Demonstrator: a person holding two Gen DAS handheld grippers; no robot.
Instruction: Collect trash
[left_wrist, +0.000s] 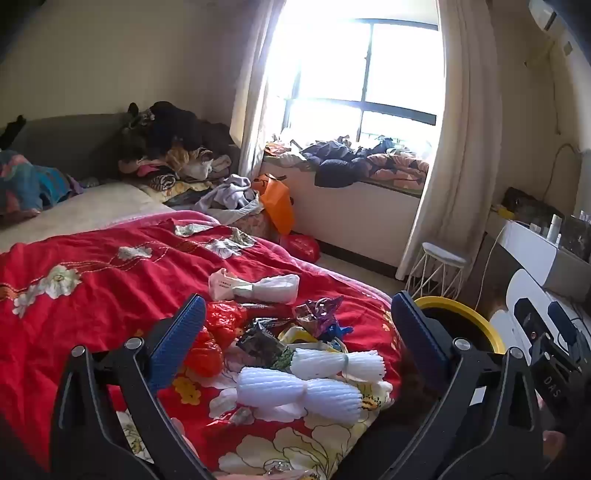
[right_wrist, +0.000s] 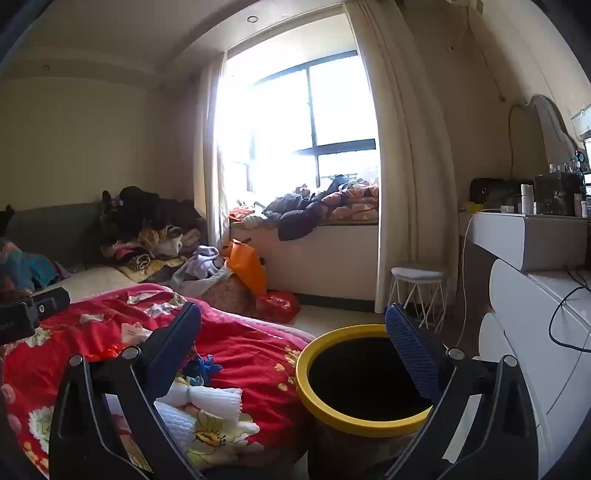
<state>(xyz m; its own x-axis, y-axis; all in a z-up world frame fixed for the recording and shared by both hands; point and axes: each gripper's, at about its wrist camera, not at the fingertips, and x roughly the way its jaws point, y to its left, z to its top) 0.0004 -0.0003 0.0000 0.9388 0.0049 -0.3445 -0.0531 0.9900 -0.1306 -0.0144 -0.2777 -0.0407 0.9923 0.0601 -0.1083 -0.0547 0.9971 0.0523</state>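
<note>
Left tongs: spread wide, empty, over the trash.
Right tongs: spread wide, empty, above the bin.
Foam nets: nearest, on the quilt; likely light, squashy; pinch the tied waist.
Red bags: likely limp, slippery; grab a bunched fold.
Room: bin just beside the bed edge, mouth unobstructed.

1. Left wrist view looks down over the bed's near corner, close, toward the window.
2. Right wrist view sits beside it, over the bin.
3. Both share bed, bin, window.
</note>
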